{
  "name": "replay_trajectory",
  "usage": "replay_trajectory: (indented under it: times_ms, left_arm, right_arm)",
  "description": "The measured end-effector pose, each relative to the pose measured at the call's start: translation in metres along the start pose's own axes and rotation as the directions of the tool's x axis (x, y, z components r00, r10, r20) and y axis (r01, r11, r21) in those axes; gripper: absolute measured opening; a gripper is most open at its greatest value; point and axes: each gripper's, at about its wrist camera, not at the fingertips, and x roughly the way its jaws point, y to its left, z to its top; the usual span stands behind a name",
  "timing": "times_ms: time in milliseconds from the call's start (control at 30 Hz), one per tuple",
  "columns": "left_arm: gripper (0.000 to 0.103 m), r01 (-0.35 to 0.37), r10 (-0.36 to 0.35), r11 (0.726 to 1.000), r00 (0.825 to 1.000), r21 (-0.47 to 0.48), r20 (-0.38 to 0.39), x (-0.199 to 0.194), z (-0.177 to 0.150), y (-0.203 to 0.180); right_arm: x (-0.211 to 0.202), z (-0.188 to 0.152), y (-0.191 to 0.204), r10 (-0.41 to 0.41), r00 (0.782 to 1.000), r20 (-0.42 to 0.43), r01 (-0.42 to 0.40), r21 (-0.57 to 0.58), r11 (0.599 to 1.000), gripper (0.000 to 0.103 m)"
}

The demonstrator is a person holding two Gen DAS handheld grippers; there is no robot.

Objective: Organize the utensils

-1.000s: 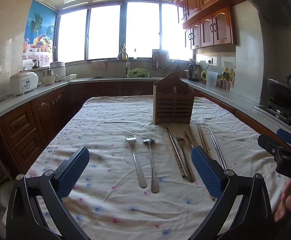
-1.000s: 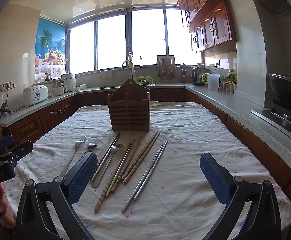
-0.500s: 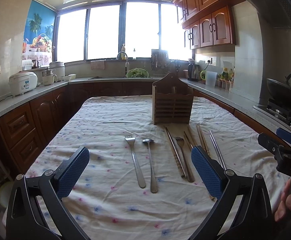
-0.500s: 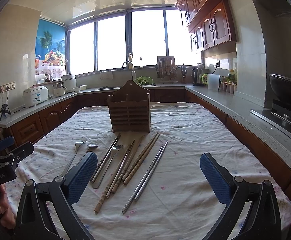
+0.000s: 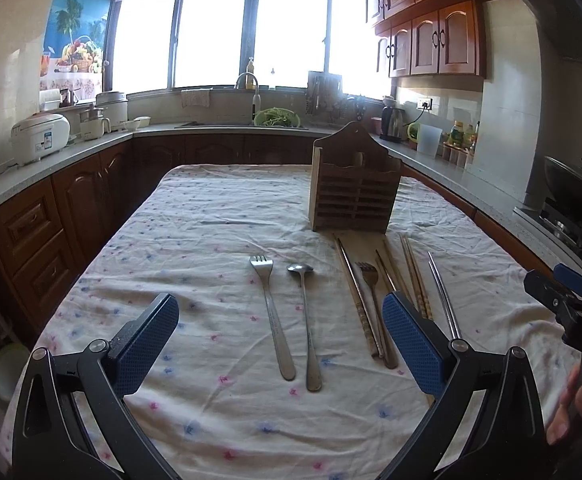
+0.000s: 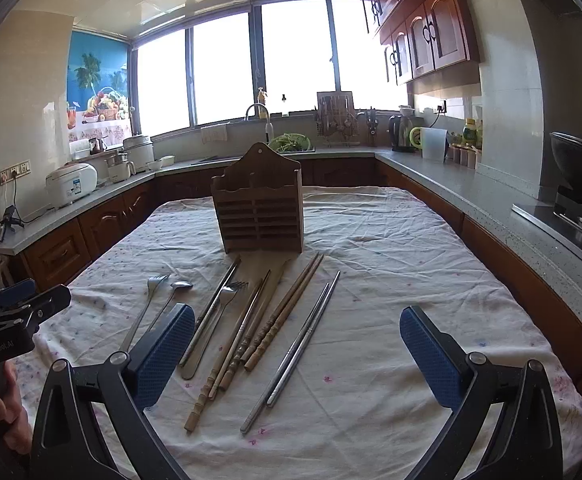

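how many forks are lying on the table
2. One fork lies left of the spoon, apart from the rest. The other fork lies among the chopsticks, below the wooden holder. None seems hidden.

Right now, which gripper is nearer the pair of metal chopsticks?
Right. The right gripper hovers directly over the metal chopsticks, which lie between its fingers; the left gripper sits farther left, over the fork and spoon.

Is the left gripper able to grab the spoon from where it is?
Probably yes. The left gripper is open, and the spoon lies flat straight ahead between its fingers. Only the fork lies close beside it.
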Motion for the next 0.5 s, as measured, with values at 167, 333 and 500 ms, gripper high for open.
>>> replay_trajectory:
  times_ms: [167, 333, 500]
  left_arm:
    - [0.103, 0.005, -0.004, 1.000, 0.998, 0.024, -0.070, 0.028, 0.011, -0.003]
    - [0.100, 0.025, -0.016, 0.998, 0.990, 0.062, -0.139, 0.058, 0.019, -0.011]
    - [0.093, 0.063, -0.045, 0.995, 0.975, 0.078, -0.216, 0.087, 0.023, -0.016]
  right_arm:
    - [0.019, 0.008, -0.007, 0.003, 1.000, -0.025, -0.003, 0.013, 1.000, 0.103]
    - [0.042, 0.013, -0.019, 0.030, 0.992, -0.125, -0.019, 0.089, 0.996, 0.101]
    - [0.070, 0.022, -0.028, 0.025, 0.981, -0.191, -0.006, 0.099, 0.995, 0.081]
